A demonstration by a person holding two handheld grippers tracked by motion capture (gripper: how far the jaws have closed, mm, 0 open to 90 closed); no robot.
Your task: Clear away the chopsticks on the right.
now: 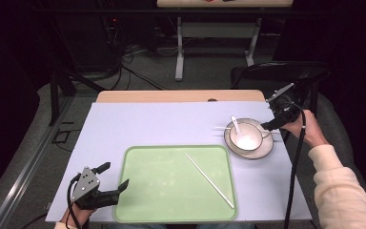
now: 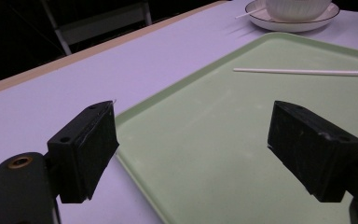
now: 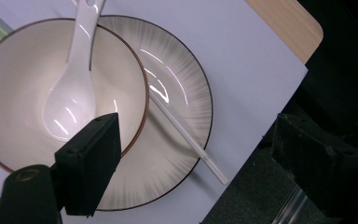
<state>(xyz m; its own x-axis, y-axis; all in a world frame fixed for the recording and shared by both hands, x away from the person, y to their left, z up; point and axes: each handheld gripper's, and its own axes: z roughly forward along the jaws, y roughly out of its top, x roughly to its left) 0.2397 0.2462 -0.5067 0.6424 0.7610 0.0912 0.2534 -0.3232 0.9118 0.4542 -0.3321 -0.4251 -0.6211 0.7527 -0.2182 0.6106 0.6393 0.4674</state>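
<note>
Glossy round bowl [image 3: 37,88], ribbed saucer [image 3: 177,93]

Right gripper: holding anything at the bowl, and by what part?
Nothing held. The right gripper is open above the plate, one jaw over the bowl rim, the chopstick lying untouched between the jaws.

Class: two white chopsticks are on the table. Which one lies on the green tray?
The chopstick lying diagonally on the tray; the other chopstick rests across the plate.

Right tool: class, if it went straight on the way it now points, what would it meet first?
Probably the chopstick lying across the plate beside the bowl, between the open right tool jaws; depth is unclear.
</note>
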